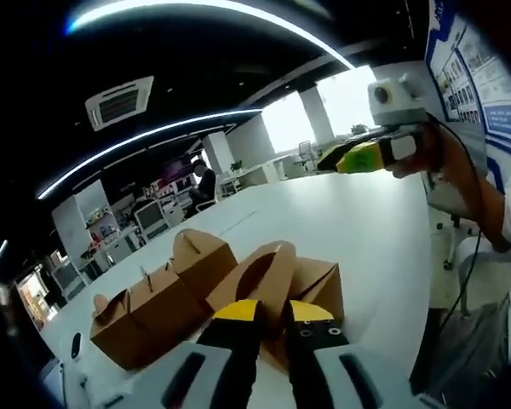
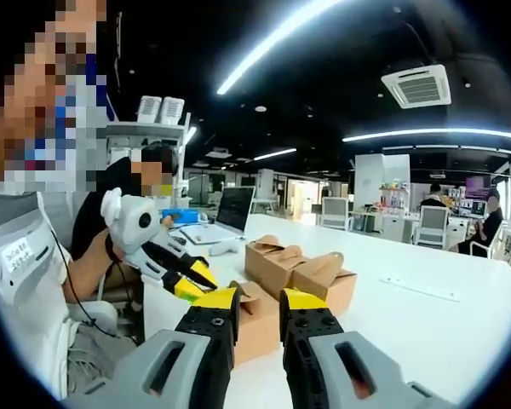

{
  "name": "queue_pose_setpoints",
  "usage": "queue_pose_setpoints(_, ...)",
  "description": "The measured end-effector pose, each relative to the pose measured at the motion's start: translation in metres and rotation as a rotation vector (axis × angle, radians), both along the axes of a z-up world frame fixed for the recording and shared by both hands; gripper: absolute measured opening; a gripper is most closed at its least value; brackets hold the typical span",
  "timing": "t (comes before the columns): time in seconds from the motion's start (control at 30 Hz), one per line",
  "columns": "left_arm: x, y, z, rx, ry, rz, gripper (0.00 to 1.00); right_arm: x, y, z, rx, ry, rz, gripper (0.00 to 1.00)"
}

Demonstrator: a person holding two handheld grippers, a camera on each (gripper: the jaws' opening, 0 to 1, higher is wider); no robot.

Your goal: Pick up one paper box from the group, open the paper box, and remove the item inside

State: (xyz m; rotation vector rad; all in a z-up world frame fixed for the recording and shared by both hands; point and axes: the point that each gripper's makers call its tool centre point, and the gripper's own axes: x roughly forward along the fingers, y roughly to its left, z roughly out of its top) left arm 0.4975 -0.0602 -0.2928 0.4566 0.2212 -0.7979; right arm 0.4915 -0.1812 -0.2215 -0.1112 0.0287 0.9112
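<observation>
Open-plan office with a dark ceiling, curved light strips (image 1: 196, 8) and a ceiling air vent (image 2: 417, 85); seated people work at desks in the background. Foreground: a long white table (image 1: 358, 230) carrying a group of brown paper boxes with gabled, handled tops. In the left gripper view, the left gripper (image 1: 272, 313) rises from 6 o'clock, its yellow-tipped jaws a narrow gap apart and holding nothing; three boxes cluster just beyond the tips, one at 8 o'clock (image 1: 140, 319), one behind it at 9 o'clock (image 1: 203, 258), and the nearest box (image 1: 277, 277) directly ahead of the jaws, whether touching them cannot be told. At 2 o'clock, the right gripper (image 1: 334, 162) hangs above the table in the person's hand (image 1: 430, 153), well apart from the boxes; whether its jaws are spread cannot be told there. In the right gripper view, the right gripper (image 2: 257, 298) rises from 6 o'clock, jaws slightly parted and empty. A small box (image 2: 254, 328) sits just behind the tips; two more boxes (image 2: 302, 268) stand at the centre. A laptop (image 2: 226, 217) lies at 11 o'clock.
</observation>
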Motion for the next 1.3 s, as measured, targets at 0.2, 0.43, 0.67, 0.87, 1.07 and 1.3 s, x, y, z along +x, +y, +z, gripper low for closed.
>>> queue_pose_setpoints(0.2, -0.0016, -0.0029, -0.0004, -0.004, -0.003, -0.015, 0.09, -0.0011, 0.0009, -0.0009, -0.004, 0.0, 0.005, 0.2)
queue_pose_setpoints(0.43, -0.0009, -0.0036, 0.0001, -0.014, -0.002, -0.019, 0.08, 0.0001, 0.0015, -0.0029, -0.006, 0.006, 0.007, 0.2)
queue_pose_setpoints(0.67, -0.0001, -0.0036, 0.0001, -0.033, 0.002, -0.013, 0.07, 0.0004, 0.0017, -0.0032, -0.007, 0.006, 0.007, 0.2)
queue_pose_setpoints(0.87, 0.0001, -0.0032, 0.0012, -0.045, 0.003, -0.009, 0.07, 0.0004, 0.002, -0.0041, -0.009, 0.007, 0.007, 0.2)
queue_pose_setpoints(1.07, 0.0007, -0.002, 0.0021, -0.087, 0.025, -0.003, 0.07, -0.0003, 0.0039, -0.0057, -0.013, 0.009, 0.011, 0.2)
queue_pose_setpoints(1.3, 0.001, 0.0001, 0.0052, -0.158, 0.057, 0.005, 0.07, -0.0017, 0.0076, -0.0078, -0.018, 0.013, 0.023, 0.2)
